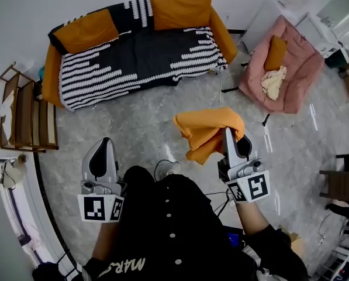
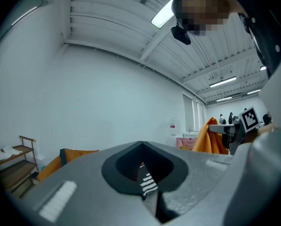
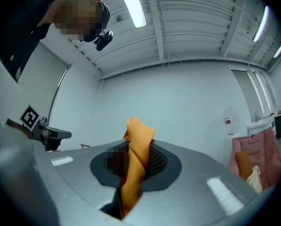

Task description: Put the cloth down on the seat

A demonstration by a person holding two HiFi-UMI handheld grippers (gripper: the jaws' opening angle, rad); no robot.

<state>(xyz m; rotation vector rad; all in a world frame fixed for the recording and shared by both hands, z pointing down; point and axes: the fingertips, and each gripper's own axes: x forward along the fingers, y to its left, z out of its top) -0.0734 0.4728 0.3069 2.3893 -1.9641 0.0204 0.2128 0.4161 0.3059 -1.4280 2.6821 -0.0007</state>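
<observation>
An orange cloth (image 1: 208,131) hangs bunched over the marble floor, in front of me. My right gripper (image 1: 228,134) is shut on it, and a twisted fold of the orange cloth (image 3: 138,160) stands up between the jaws. My left gripper (image 1: 106,144) is held lower left, apart from the cloth, jaws together with nothing in them. In the left gripper view the cloth (image 2: 210,138) shows at the right. Ahead is a sofa (image 1: 140,56) with a black-and-white striped cover and orange cushions. A pink seat (image 1: 291,75) stands at the right, seen as the pink seat (image 3: 258,149) in the right gripper view.
On the pink seat lie an orange cushion (image 1: 275,51) and a cream cloth (image 1: 273,82). A wooden shelf rack (image 1: 26,113) stands at the left wall. Cables (image 1: 162,167) trail on the floor near my feet. A dark chair (image 1: 340,184) is at the far right.
</observation>
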